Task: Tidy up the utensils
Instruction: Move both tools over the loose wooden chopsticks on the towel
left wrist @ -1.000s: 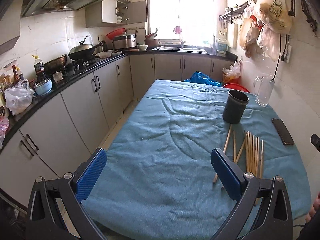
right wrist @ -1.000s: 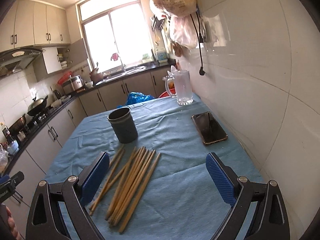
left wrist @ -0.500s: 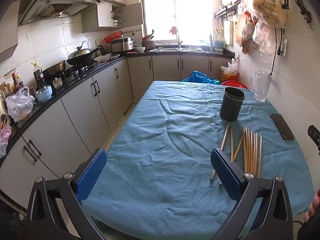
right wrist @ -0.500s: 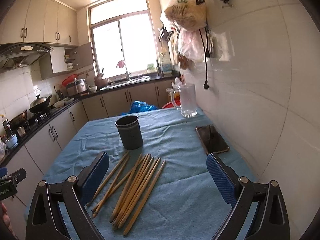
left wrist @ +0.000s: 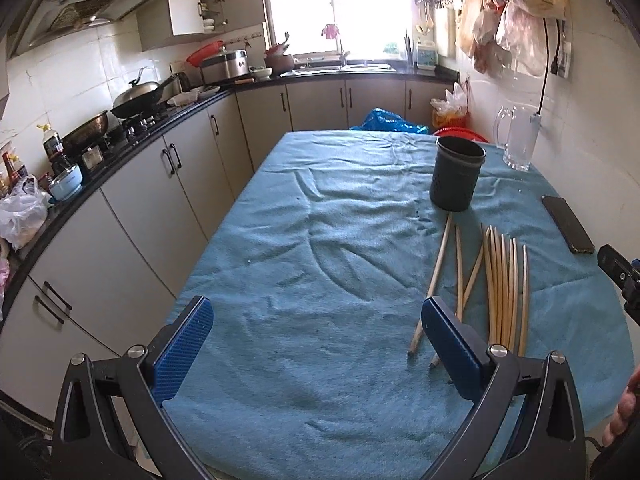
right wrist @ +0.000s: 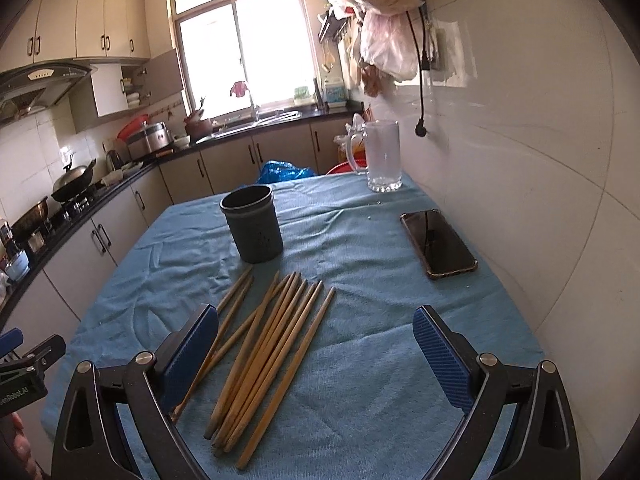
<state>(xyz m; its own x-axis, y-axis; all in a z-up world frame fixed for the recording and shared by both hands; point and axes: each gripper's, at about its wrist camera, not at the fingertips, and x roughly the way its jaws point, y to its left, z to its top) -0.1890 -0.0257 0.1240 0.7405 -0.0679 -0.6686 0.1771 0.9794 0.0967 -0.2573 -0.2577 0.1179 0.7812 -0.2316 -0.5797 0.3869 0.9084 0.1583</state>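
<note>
Several chopsticks point(right wrist: 272, 344) on cloth between right gripper point(right wrist: 316, 356) fingers.

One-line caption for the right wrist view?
Open right claw above loose chopsticks on blue cloth, dark holder standing beyond.

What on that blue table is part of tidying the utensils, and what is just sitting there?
Part of the job:
chopsticks
dark holder cup

Just lying about:
phone
glass mug
</note>
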